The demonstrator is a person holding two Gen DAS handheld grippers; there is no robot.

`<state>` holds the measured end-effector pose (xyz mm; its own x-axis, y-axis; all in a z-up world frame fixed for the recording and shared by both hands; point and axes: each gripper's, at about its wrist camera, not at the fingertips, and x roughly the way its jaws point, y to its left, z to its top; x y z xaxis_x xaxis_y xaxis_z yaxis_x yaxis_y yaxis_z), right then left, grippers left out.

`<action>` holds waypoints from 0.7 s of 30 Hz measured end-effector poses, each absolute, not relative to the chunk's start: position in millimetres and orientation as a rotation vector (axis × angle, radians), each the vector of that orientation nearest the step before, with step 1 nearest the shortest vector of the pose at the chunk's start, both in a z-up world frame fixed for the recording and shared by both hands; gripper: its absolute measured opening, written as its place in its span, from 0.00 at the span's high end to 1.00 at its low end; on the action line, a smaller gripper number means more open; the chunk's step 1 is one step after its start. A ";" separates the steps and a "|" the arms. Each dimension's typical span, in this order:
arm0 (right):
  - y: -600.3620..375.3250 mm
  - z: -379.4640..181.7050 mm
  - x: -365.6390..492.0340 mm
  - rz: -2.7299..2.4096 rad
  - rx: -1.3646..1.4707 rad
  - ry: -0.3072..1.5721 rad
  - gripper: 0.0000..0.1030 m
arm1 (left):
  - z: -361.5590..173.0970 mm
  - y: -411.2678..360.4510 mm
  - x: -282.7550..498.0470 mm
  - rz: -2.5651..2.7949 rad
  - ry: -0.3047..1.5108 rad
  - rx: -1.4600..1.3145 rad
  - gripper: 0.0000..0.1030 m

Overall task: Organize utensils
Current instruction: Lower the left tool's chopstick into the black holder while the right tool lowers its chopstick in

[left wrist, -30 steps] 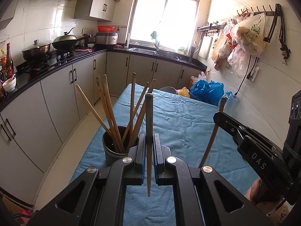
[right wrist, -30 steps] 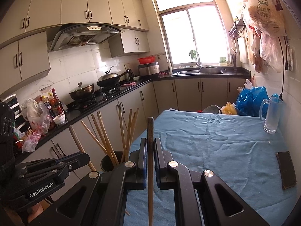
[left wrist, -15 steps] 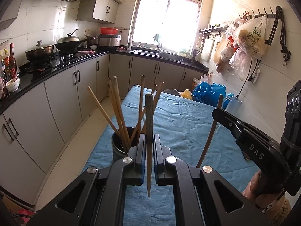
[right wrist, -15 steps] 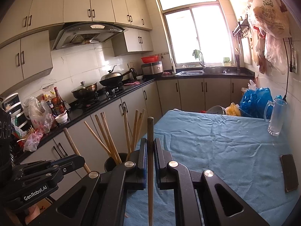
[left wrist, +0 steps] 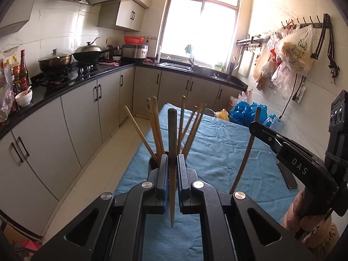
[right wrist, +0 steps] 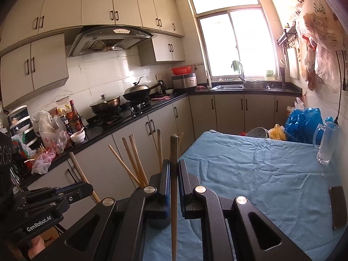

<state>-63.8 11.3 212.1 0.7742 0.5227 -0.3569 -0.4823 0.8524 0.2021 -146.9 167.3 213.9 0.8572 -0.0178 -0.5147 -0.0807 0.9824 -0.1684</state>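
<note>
My left gripper (left wrist: 173, 158) is shut on one dark wooden chopstick (left wrist: 172, 130) that stands nearly upright between its pads. Just behind its fingertips a dark cup (left wrist: 153, 163) holds several wooden chopsticks (left wrist: 155, 126) fanned outward; the jaws hide most of the cup. My right gripper (right wrist: 173, 163) is shut on another chopstick (right wrist: 174, 150), also upright. In the left wrist view the right gripper (left wrist: 256, 128) comes in from the right with its chopstick (left wrist: 245, 152). The right wrist view has the left gripper (right wrist: 82, 188) at the lower left, beside the standing chopsticks (right wrist: 134, 161).
A blue cloth covers the table (right wrist: 250, 174). On its right side stand a glass mug (right wrist: 326, 143) and a dark phone (right wrist: 338, 206). Blue plastic bags (right wrist: 304, 121) lie past the far end. Kitchen cabinets (left wrist: 71, 119) and floor run along the left.
Both grippers have shifted left toward the cup, which now sits behind the jaws near the middle of each view. Each chopstick stays gripped.
</note>
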 end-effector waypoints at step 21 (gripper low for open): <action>58.9 240.3 -49.9 0.644 0.099 0.369 0.93 | 249.4 226.7 -160.2 0.082 0.455 -0.202 0.94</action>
<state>-49.9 58.9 240.3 0.7373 0.6026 -0.3052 -0.5676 0.7977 0.2038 -160.2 226.7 249.4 0.8955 0.0333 -0.4439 -0.1231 0.9768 -0.1750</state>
